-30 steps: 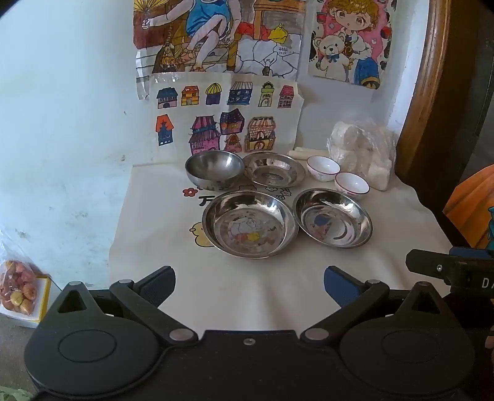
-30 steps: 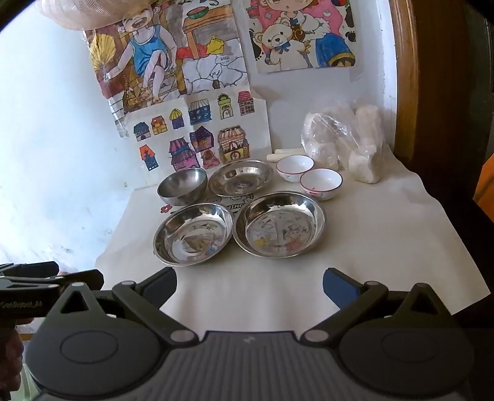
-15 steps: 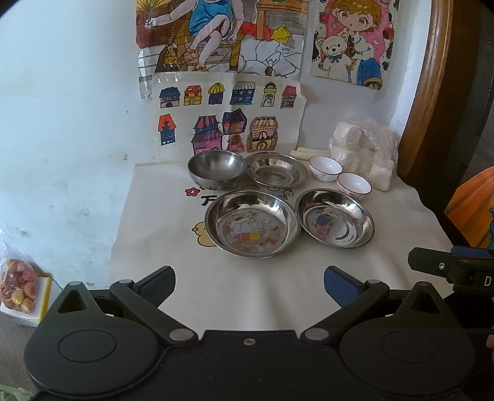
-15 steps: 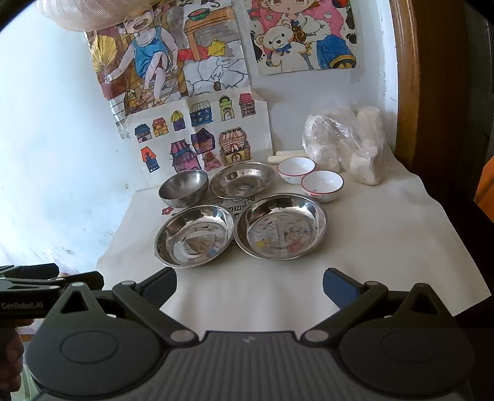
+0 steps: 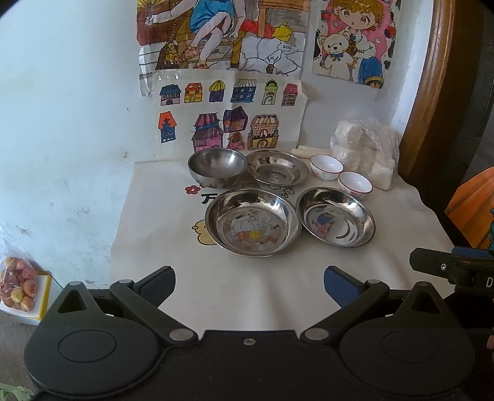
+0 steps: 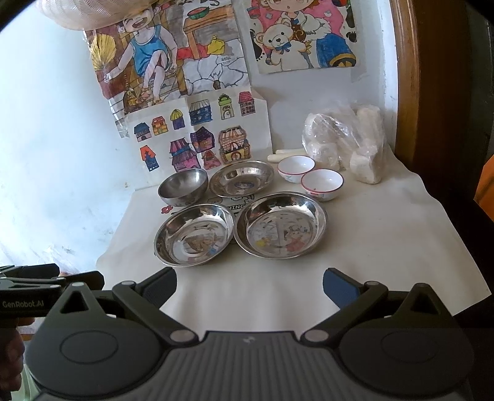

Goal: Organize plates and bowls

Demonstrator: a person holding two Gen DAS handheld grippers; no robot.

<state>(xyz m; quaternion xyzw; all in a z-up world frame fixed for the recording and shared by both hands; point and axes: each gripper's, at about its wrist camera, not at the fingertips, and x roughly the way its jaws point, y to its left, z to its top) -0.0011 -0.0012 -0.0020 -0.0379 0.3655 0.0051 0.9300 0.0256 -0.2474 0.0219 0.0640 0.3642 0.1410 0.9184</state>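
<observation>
Nothing looks sorted yet: three steel plates (image 5: 253, 222), a steel bowl (image 5: 217, 166) and two small white bowls (image 5: 326, 166) lie singly near the wall on the cloth-covered surface (image 5: 247, 277). Both the left hand-held gripper (image 5: 248, 285) and right hand-held gripper (image 6: 249, 285) hang released, empty, short of them. Only the left view shows a bag of fruit (image 5: 17, 285) on the floor.

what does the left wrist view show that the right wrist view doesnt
Only the left wrist view shows the bag of snacks on a yellow box at the lower left, and an orange object at the right edge. Only the right wrist view shows a pale woven object at the top. Both share the steel bowl, three steel plates, two white bowls and the wall drawings.
</observation>
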